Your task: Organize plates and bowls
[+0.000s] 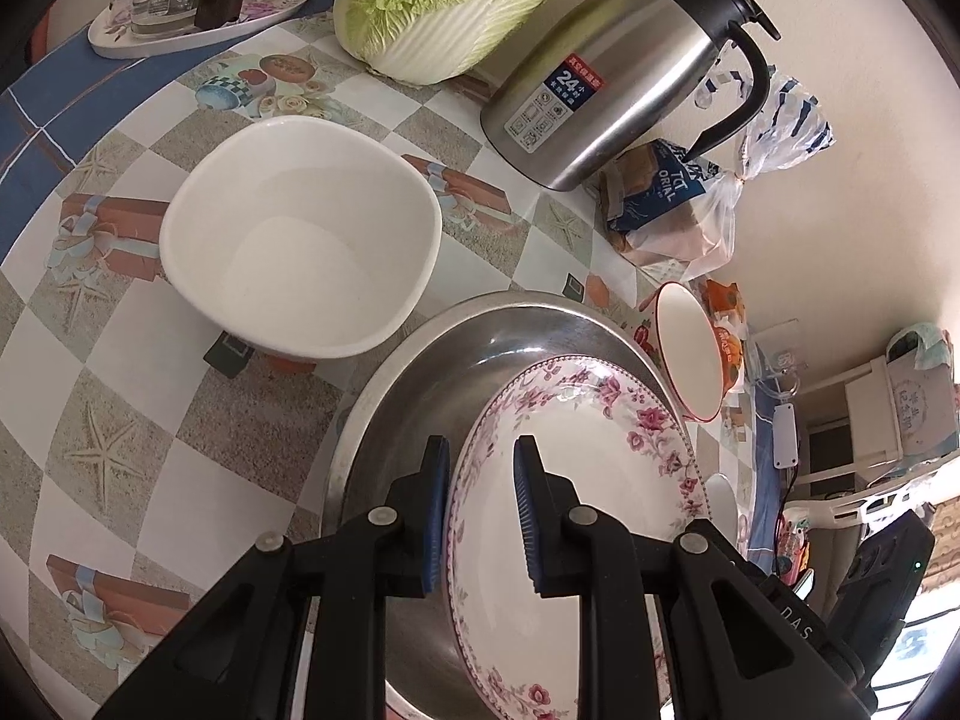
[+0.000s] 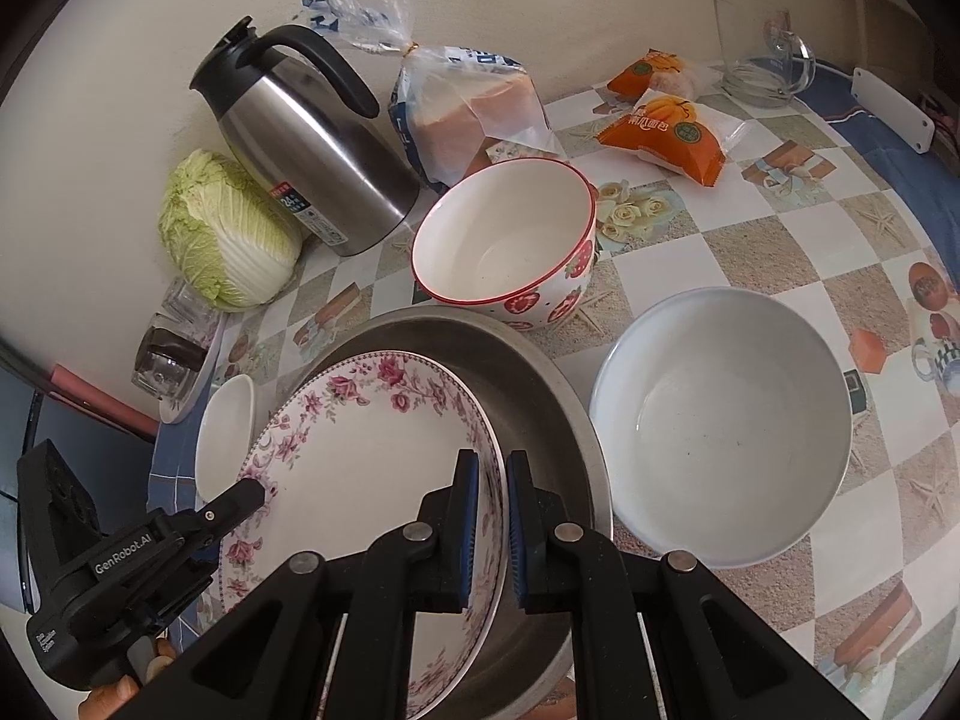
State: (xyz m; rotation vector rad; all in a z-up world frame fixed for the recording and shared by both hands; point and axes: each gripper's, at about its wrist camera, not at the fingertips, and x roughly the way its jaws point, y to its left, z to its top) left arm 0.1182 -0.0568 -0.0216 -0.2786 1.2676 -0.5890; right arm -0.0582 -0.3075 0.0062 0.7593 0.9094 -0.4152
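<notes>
A pink-flowered plate [image 1: 576, 480] [image 2: 360, 462] lies tilted inside a steel basin [image 1: 420, 372] [image 2: 528, 384]. My left gripper [image 1: 480, 504] straddles the plate's left rim, jaws a little apart around it. My right gripper [image 2: 493, 516] has its jaws close on the plate's right rim. The left gripper also shows in the right wrist view [image 2: 240, 501]. A white squarish bowl [image 1: 300, 234] stands left of the basin. A red-rimmed strawberry bowl [image 2: 510, 240] [image 1: 690, 354] and a pale grey bowl [image 2: 720, 426] stand on the basin's other side.
A steel thermos jug [image 1: 612, 78] [image 2: 312, 144], a napa cabbage [image 1: 444, 0] [image 2: 228, 234], bagged bread [image 1: 666, 210] [image 2: 468, 114], orange snack packs [image 2: 666, 126], a glass mug [image 2: 756, 54] and a tray with glassware [image 1: 192, 6] stand around on the checked tablecloth [image 1: 150, 420].
</notes>
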